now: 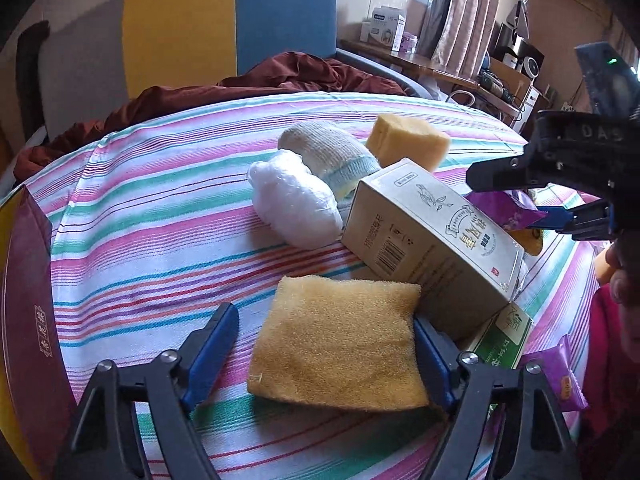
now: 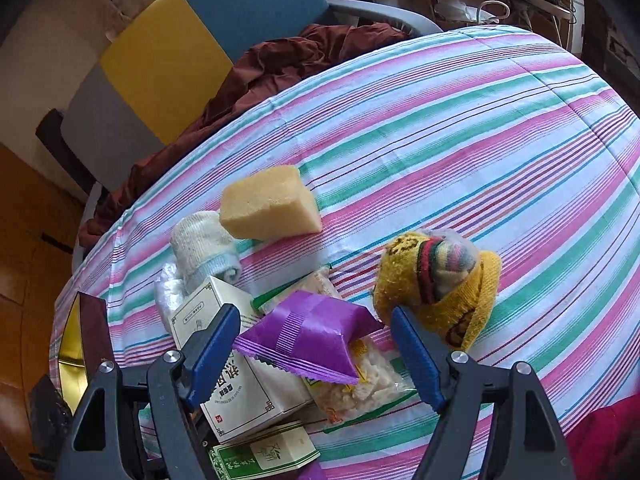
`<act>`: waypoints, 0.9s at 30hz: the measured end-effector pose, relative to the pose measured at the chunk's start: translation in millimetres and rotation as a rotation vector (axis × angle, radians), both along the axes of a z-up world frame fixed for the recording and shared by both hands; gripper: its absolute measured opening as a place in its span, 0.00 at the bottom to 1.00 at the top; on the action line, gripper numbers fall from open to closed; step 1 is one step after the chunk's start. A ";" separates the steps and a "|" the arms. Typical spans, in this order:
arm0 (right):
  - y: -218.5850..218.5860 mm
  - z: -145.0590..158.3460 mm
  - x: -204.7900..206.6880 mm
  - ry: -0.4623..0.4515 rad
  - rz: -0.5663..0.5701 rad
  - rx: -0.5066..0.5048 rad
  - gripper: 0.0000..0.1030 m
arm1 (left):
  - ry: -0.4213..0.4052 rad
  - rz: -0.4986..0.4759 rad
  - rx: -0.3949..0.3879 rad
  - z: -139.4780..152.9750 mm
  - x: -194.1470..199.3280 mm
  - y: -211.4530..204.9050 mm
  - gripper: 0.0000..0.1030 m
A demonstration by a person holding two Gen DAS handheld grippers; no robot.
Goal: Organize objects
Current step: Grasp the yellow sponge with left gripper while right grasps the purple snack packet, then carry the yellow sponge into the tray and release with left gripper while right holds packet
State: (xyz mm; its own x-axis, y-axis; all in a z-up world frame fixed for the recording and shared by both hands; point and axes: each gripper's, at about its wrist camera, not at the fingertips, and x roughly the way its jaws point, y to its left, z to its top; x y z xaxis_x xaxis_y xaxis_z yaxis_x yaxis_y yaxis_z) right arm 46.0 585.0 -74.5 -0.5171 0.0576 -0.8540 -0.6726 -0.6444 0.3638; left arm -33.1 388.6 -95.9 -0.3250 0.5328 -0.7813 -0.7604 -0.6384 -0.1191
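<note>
I see a pink-green-white striped cloth (image 1: 160, 208); on it, a yellow sponge (image 1: 340, 340); beside it, a cream box (image 1: 432, 236); purple packet (image 2: 308, 336).

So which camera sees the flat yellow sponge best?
The left wrist view: the flat yellow sponge lies whole between the left claw fingers. The right wrist view does not show it at all.

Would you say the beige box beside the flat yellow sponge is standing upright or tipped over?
Tipped over: the beige box lies on its long side, leaning on a green box.
</note>
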 end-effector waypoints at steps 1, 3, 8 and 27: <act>0.2 -0.8 -0.6 -0.006 0.001 0.003 0.77 | 0.001 -0.001 0.001 0.3 0.7 -0.3 0.78; 0.2 -3.3 -1.3 -0.023 0.004 0.006 0.77 | 0.002 -0.003 0.002 1.1 1.4 -3.0 0.76; -0.7 -4.4 -1.8 -0.058 0.021 0.060 0.66 | 0.013 -0.010 0.007 5.1 8.5 -2.9 0.63; -1.2 -1.6 2.7 -0.111 0.022 0.123 0.52 | 0.059 0.010 0.036 33.0 33.9 -44.8 0.61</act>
